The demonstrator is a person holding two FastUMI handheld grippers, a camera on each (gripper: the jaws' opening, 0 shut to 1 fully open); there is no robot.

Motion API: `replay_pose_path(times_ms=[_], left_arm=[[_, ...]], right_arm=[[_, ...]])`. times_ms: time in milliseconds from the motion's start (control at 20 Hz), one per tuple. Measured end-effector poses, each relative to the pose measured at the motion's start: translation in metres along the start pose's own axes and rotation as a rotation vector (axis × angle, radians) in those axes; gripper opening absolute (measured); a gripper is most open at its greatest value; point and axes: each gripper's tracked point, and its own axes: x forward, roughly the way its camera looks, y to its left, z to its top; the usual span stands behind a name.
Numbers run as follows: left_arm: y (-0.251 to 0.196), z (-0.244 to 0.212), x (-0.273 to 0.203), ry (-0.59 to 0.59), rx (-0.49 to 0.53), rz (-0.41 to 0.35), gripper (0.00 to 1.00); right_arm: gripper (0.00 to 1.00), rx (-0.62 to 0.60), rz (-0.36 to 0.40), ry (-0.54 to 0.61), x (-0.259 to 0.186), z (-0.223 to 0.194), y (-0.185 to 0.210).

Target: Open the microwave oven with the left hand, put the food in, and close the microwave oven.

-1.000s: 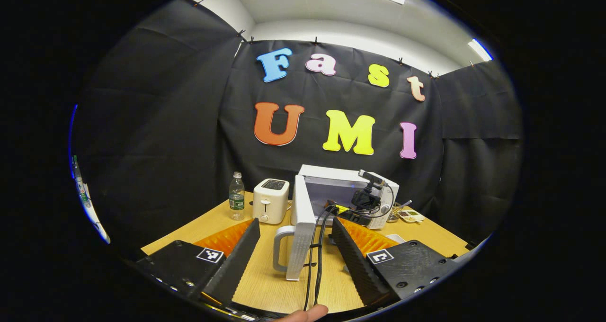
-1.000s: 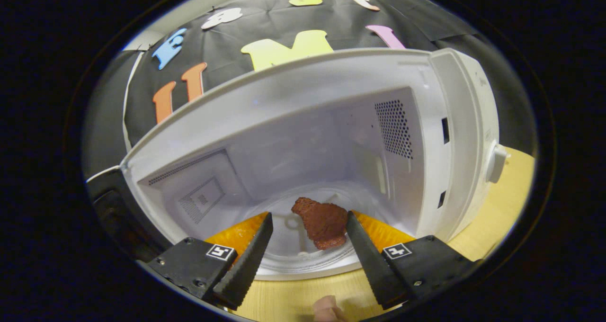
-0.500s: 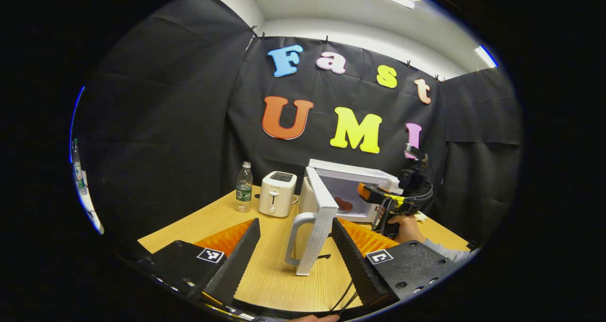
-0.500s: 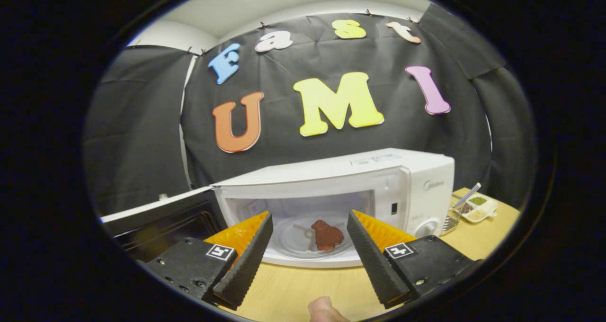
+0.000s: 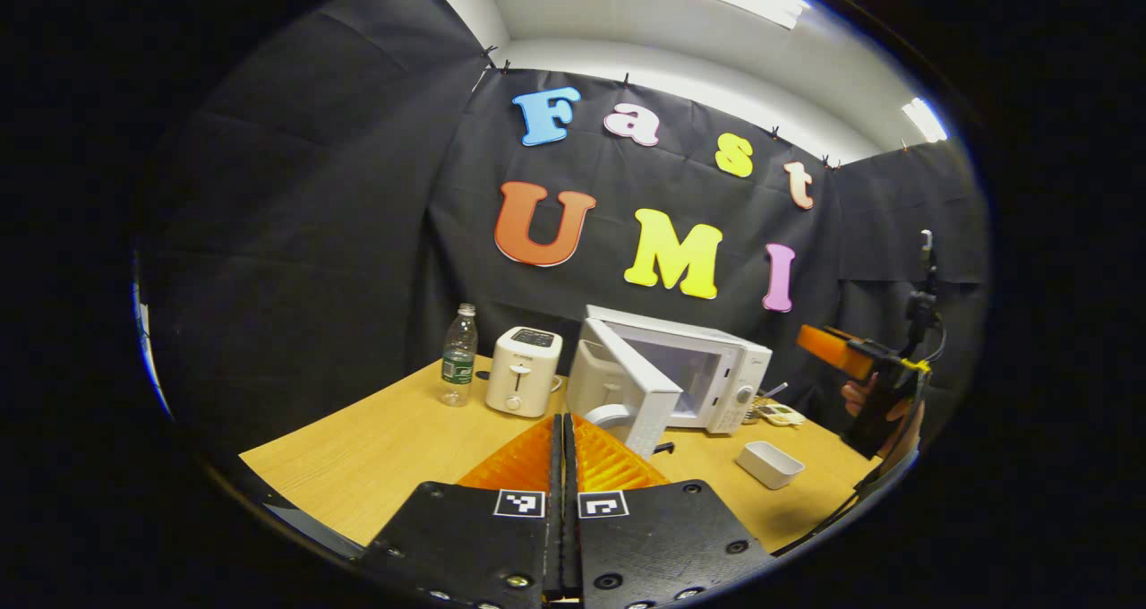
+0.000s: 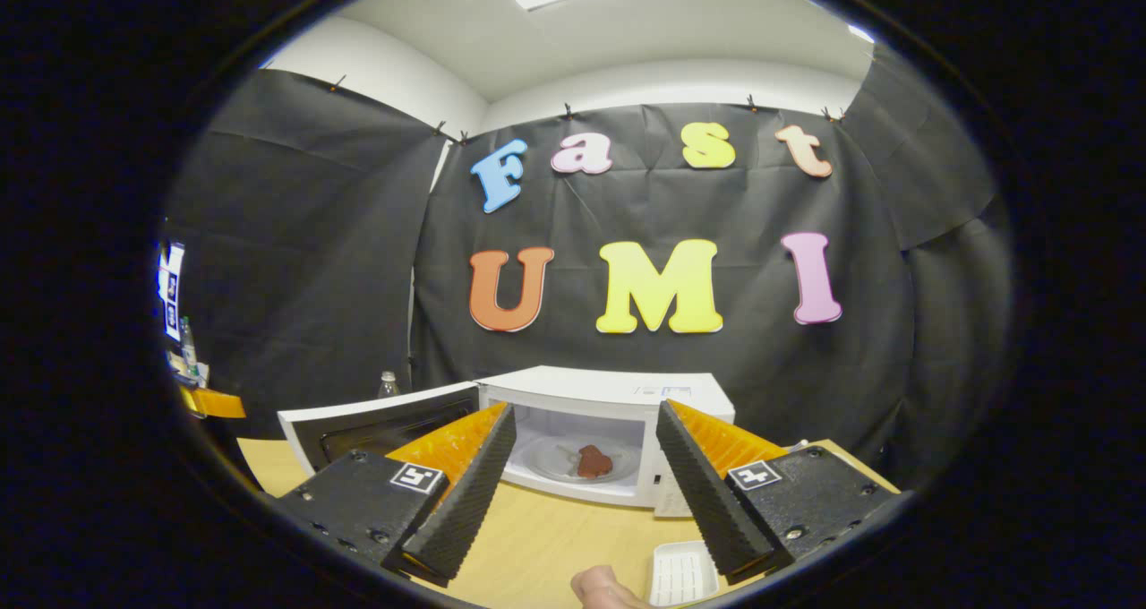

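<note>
The white microwave (image 5: pixel 716 372) stands at the back of the wooden table with its door (image 5: pixel 631 392) swung open to the left. A brown piece of food (image 6: pixel 593 460) lies on the glass plate (image 6: pixel 551 458) inside the cavity. My left gripper (image 5: pixel 562 423) is shut with nothing between its orange fingers, and it is back from the door handle (image 5: pixel 609 412). My right gripper (image 6: pixel 584 410) is open and empty, well in front of the microwave (image 6: pixel 627 394). It also appears far right in the left gripper view, the right gripper (image 5: pixel 837 349) held up by a hand.
A white toaster (image 5: pixel 522 372) and a water bottle (image 5: pixel 458 367) stand left of the microwave. A small white tray (image 5: pixel 774 463) lies on the table (image 5: pixel 376 448) in front of it, with a condiment dish (image 5: pixel 777 409) behind. A thumb (image 6: pixel 609 587) shows at the bottom edge.
My right gripper drew back out of the microwave, leaving the food on the plate. My left gripper closed its fingers and backed away from the open door.
</note>
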Motion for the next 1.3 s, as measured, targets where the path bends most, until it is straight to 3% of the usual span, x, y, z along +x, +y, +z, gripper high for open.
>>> replay_pose_path(times_ms=[50,100,150,300,350,550,600,750,800,850,900,950,1300], left_arm=[[-0.001,-0.002,0.002,0.007,-0.002,-0.009,0.00],[0.004,0.000,0.006,0.004,-0.003,0.004,0.00],[0.009,-0.005,0.012,0.015,-0.001,0.008,0.00],[0.006,-0.016,0.023,0.010,-0.008,-0.055,0.00],[0.009,-0.021,0.028,0.013,-0.013,-0.059,0.00],[0.005,-0.037,0.054,0.027,0.019,-0.097,0.00],[0.002,-0.040,0.060,0.034,0.032,-0.103,0.00],[-0.004,-0.047,0.073,0.053,0.072,-0.086,0.00],[-0.006,-0.047,0.075,0.054,0.083,-0.083,0.00],[-0.013,-0.048,0.076,0.057,0.085,-0.094,0.00],[-0.024,-0.048,0.077,0.059,0.084,-0.117,0.00],[-0.035,-0.048,0.076,0.056,0.084,-0.140,0.00],[-0.096,-0.064,0.098,0.082,0.135,-0.248,0.00]], right_arm=[[0.91,0.001,-0.009,-0.010,-0.014,0.006,-0.003],[1.00,0.000,-0.004,-0.009,-0.027,0.009,-0.002],[0.91,0.000,0.005,-0.002,-0.038,0.010,0.001],[0.92,0.010,0.019,0.032,-0.066,0.005,-0.001],[0.96,0.015,0.018,0.049,-0.073,0.002,-0.003],[0.96,0.029,0.019,0.094,-0.086,-0.001,-0.013],[1.00,0.033,0.017,0.090,-0.088,0.001,-0.016],[0.96,0.062,-0.021,0.073,-0.098,0.010,-0.034],[1.00,0.069,-0.038,0.071,-0.101,0.012,-0.041],[0.96,0.072,-0.055,0.064,-0.103,0.014,-0.047],[1.00,0.078,-0.068,0.062,-0.105,0.017,-0.053],[0.96,0.084,-0.073,0.064,-0.108,0.018,-0.055],[0.96,0.118,-0.097,0.067,-0.120,0.024,-0.076]])
